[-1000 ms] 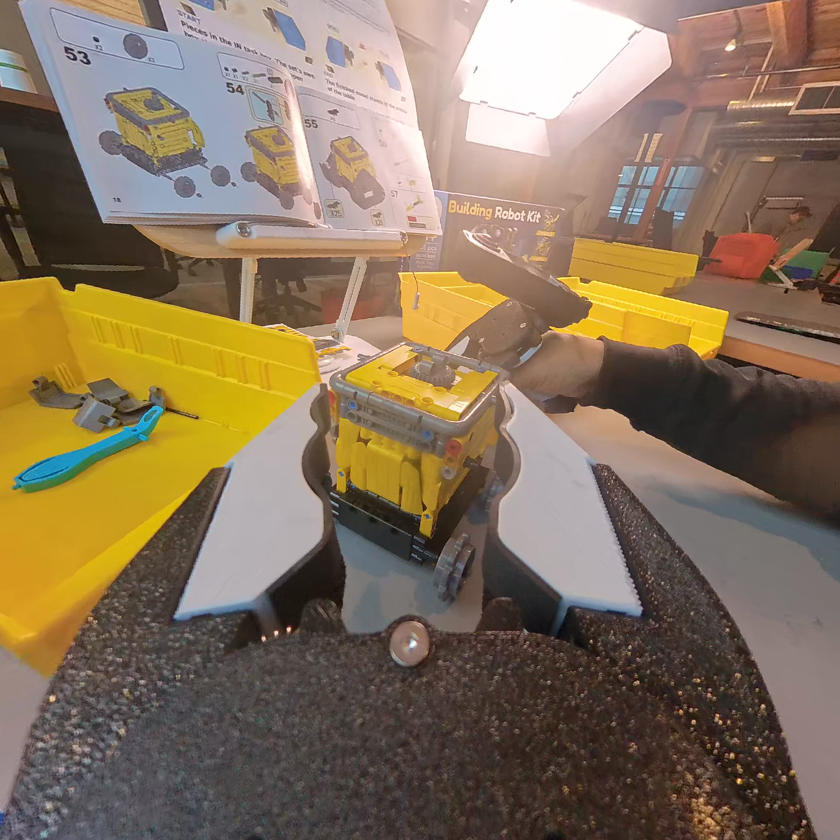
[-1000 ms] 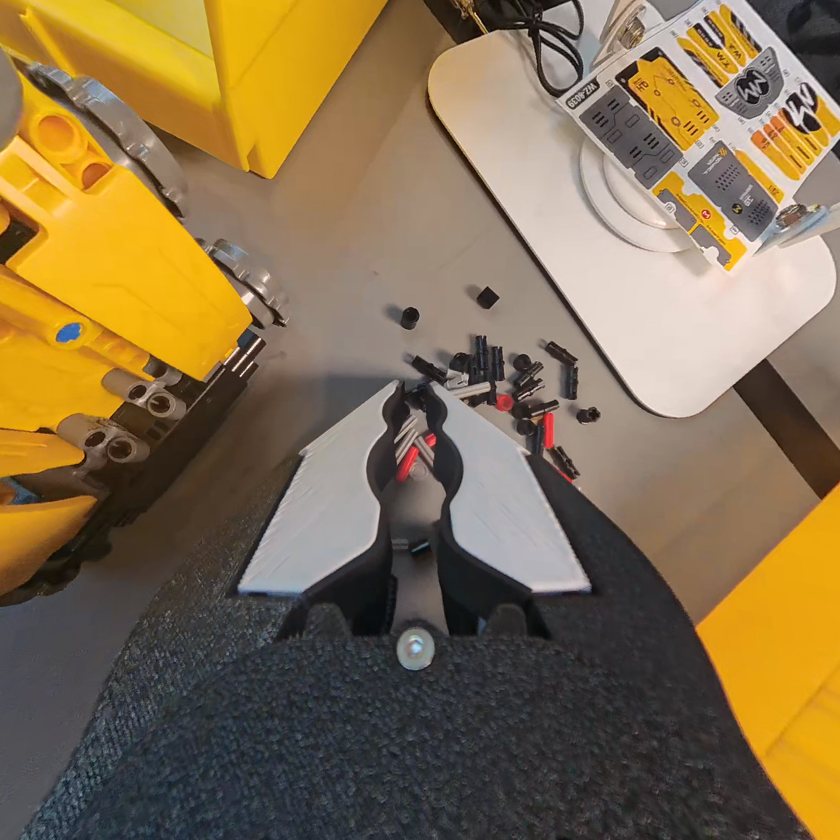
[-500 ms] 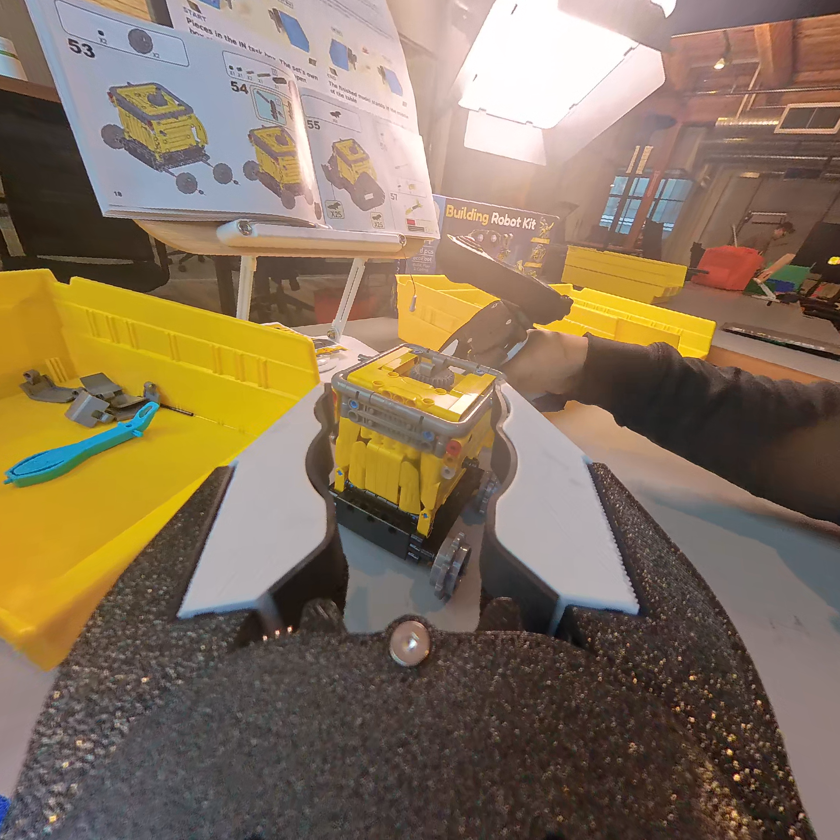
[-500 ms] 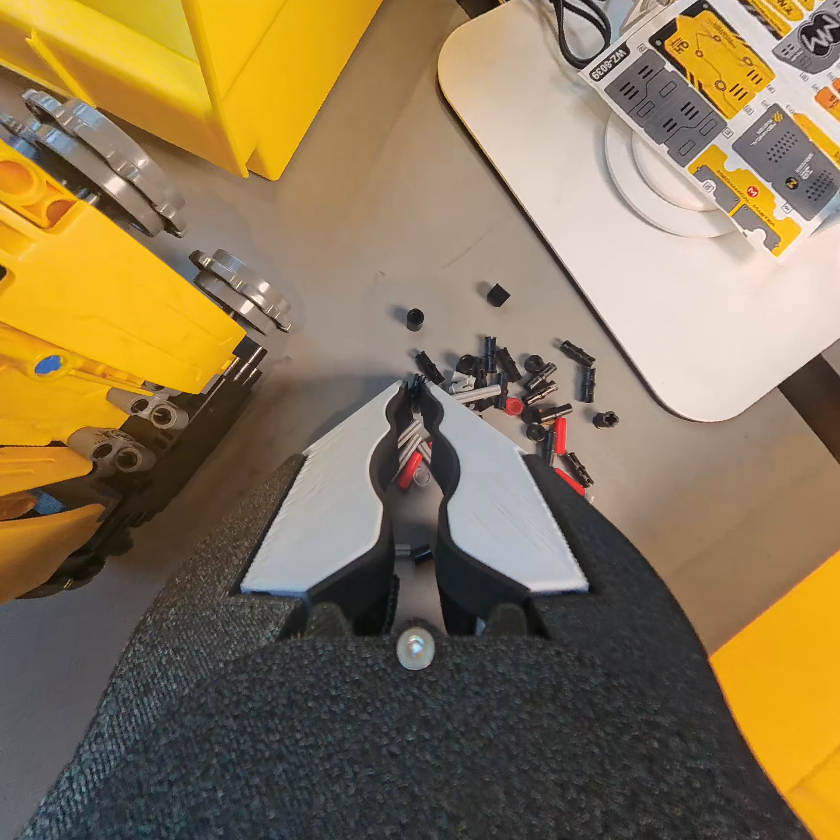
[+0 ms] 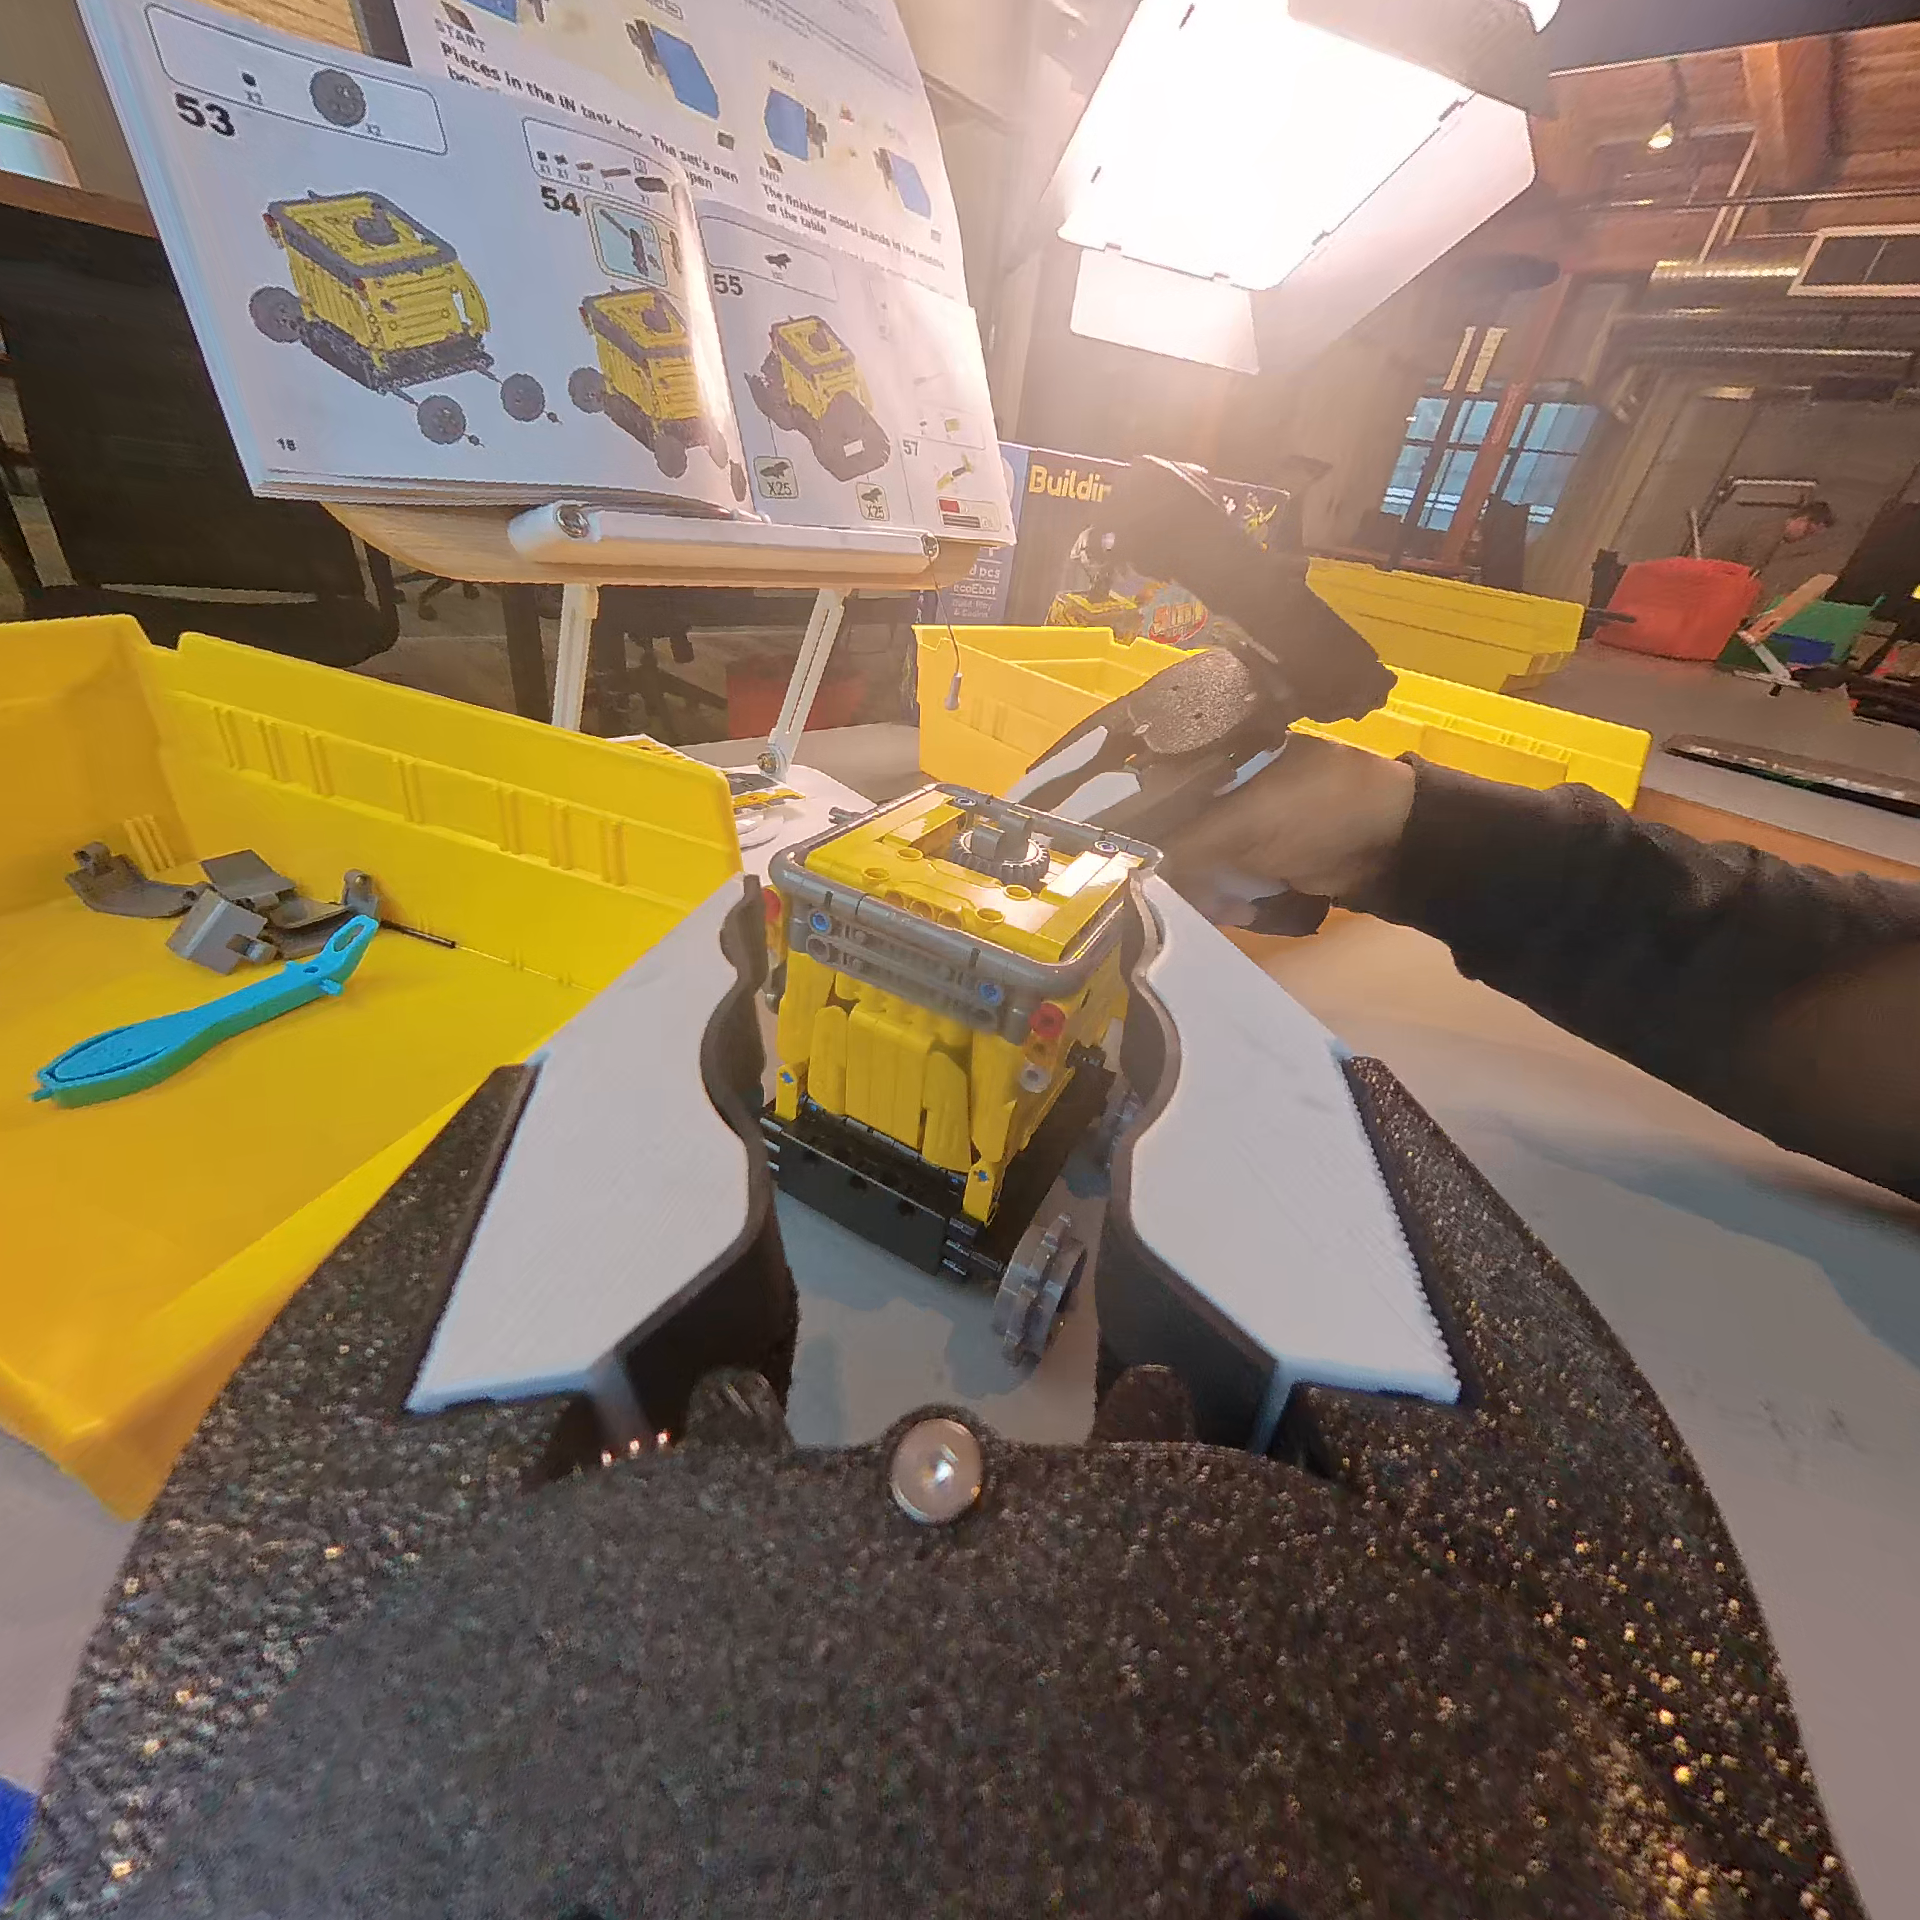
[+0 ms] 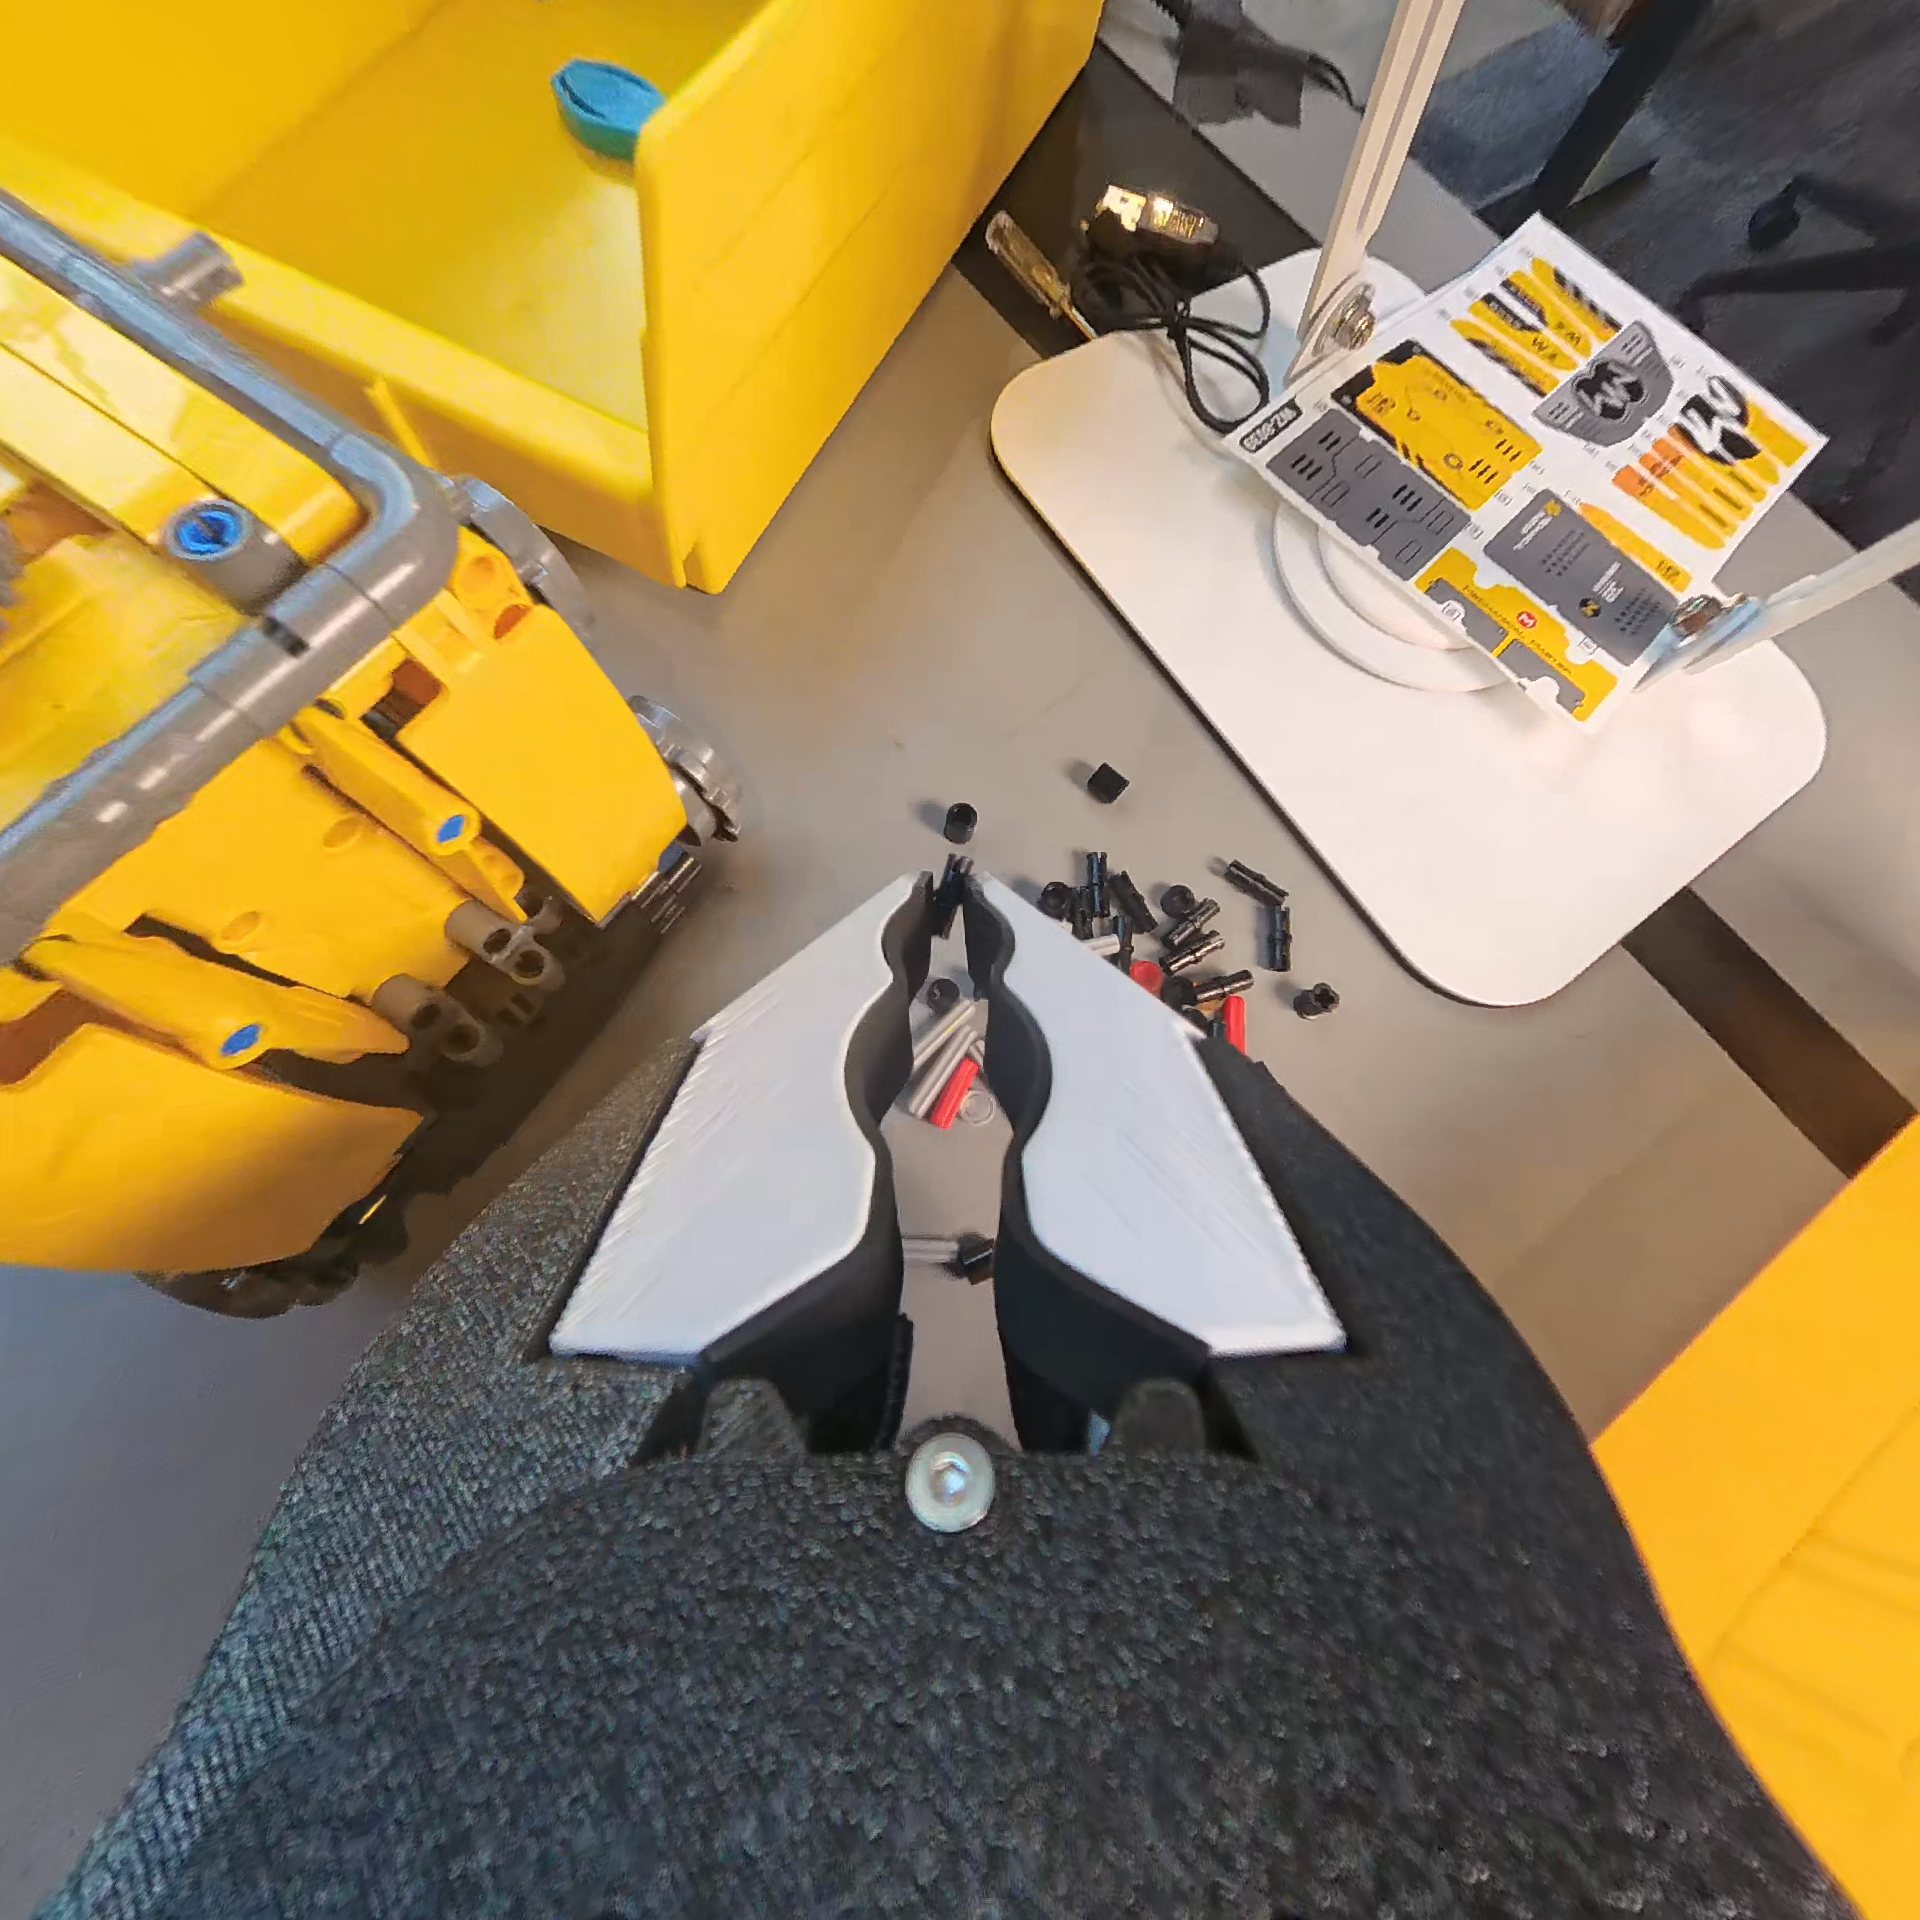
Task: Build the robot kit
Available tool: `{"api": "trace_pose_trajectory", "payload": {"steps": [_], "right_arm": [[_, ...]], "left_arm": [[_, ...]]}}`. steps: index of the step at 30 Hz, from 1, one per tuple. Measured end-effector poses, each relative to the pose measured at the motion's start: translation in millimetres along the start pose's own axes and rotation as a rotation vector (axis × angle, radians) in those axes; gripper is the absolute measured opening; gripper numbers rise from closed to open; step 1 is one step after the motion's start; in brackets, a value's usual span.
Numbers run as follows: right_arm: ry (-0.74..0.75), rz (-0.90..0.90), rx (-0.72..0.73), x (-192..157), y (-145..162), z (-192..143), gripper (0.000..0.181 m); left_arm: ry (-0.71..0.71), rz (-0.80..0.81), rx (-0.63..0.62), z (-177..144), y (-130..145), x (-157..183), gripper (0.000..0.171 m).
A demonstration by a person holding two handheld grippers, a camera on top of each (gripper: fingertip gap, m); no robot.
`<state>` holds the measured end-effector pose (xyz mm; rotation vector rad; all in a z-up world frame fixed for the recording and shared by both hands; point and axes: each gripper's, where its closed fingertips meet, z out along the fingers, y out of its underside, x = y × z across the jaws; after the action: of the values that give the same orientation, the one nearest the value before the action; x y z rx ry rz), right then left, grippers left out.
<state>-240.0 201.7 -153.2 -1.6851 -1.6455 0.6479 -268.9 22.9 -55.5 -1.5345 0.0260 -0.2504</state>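
Observation:
A yellow brick-built vehicle model [image 5: 935,1060] with a grey top frame and grey wheels stands on the grey table. My left gripper [image 5: 945,904] is closed around it, one white finger against each side. Behind the model, a hand holds my right gripper [image 5: 1049,774], pointed down. In the right wrist view my right gripper [image 6: 945,896] is shut on a small black pin [image 6: 950,871] at its tips, held above a loose pile of black, grey and red pins [image 6: 1164,935]. The model [image 6: 312,779] stands just to the left.
A yellow bin [image 5: 312,831] on the left holds grey parts [image 5: 218,914] and a blue-green tool [image 5: 197,1029]. An instruction booklet [image 5: 468,260] sits on a stand with a white base [image 6: 1403,810] and a sticker sheet [image 6: 1527,468]. More yellow bins [image 5: 1039,686] stand behind.
My right gripper has closed its tips on a black pin and lifted away from the pile. My left gripper has stayed around the model.

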Motion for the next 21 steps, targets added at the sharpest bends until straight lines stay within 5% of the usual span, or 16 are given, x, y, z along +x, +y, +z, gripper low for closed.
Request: {"api": "trace_pose_trajectory", "payload": {"steps": [11,17,21], "right_arm": [[-0.029,-0.056,0.149,-28,-4,-47,0.006],[-0.151,-0.079,0.165,-59,22,-79,0.006],[-0.317,-0.144,0.001,-99,72,-92,0.005]], "left_arm": [[-0.007,0.009,-0.004,0,1,0,0.066],[-0.003,0.020,-0.014,1,2,2,0.065],[-0.005,0.028,-0.016,1,2,2,0.065]]}}
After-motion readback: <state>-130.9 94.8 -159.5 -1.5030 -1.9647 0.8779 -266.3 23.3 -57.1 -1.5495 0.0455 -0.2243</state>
